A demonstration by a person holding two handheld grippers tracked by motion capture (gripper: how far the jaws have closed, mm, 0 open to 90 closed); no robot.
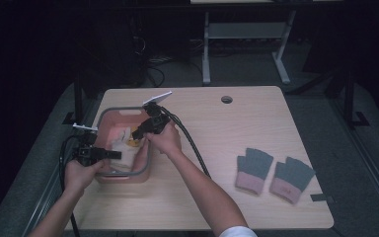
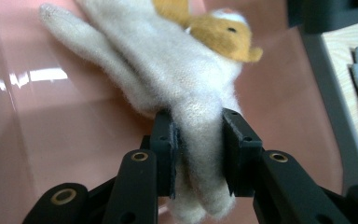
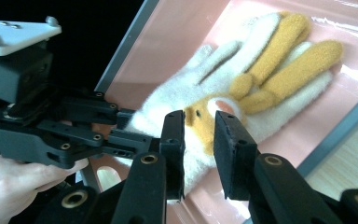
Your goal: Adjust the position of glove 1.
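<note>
A fuzzy white glove with orange fingers and an animal face lies in a pink basket at the table's left. My left gripper is shut on the glove's white end, and the fabric bulges between its pads. In the high view this left gripper reaches in over the basket's near-left rim. My right gripper hovers just above the orange face of the glove, its jaws a little apart with nothing pinched. In the high view the right gripper points down into the basket.
The basket has a grey rim and glossy pink walls. A pair of grey fingerless gloves with pink cuffs lies at the table's right. A cable hole sits near the far edge. Cables trail from both grippers.
</note>
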